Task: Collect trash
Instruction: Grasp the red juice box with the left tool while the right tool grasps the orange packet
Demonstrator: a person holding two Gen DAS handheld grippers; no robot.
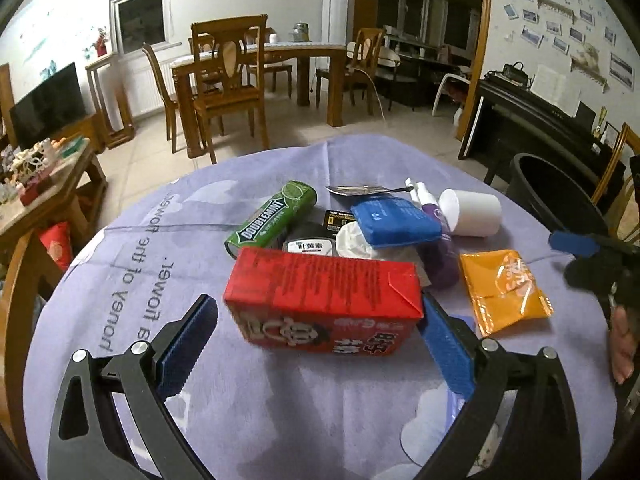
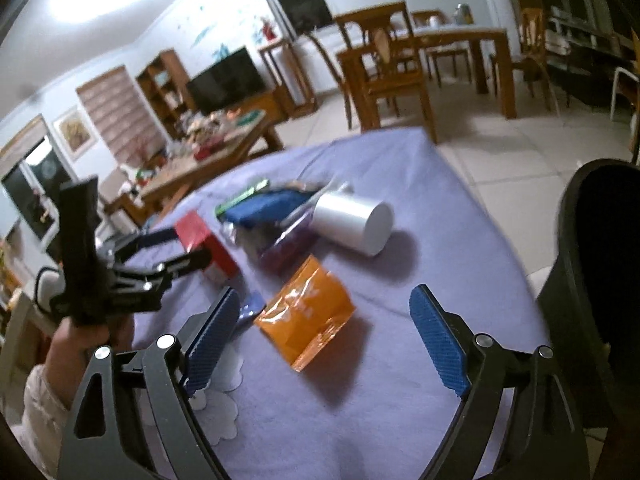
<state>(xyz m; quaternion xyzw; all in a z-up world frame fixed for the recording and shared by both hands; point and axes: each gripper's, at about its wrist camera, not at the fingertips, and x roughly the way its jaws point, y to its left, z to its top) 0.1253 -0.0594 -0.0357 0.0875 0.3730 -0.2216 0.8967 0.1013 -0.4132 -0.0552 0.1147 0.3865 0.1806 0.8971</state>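
Note:
On the lilac tablecloth (image 1: 132, 288) lies a pile of trash. My left gripper (image 1: 318, 304) is open around a red carton (image 1: 320, 300), with a gap at the left pad. Behind the carton are a green gum tube (image 1: 272, 216), a blue pack (image 1: 394, 220), a tipped white cup (image 1: 472, 212), a purple bottle (image 1: 440, 260) and crumpled tissue (image 1: 352, 240). In the right wrist view my right gripper (image 2: 325, 294) stands open just above an orange packet (image 2: 308, 312), not touching it. The left gripper (image 2: 172, 252) and red carton (image 2: 204, 248) show there too.
A black bin (image 1: 552, 192) (image 2: 600, 260) stands off the table's right edge. A wooden chair arm (image 1: 20, 280) is close on the left. Beyond are a cluttered coffee table (image 1: 52, 196), dining chairs (image 1: 228, 92) and tiled floor.

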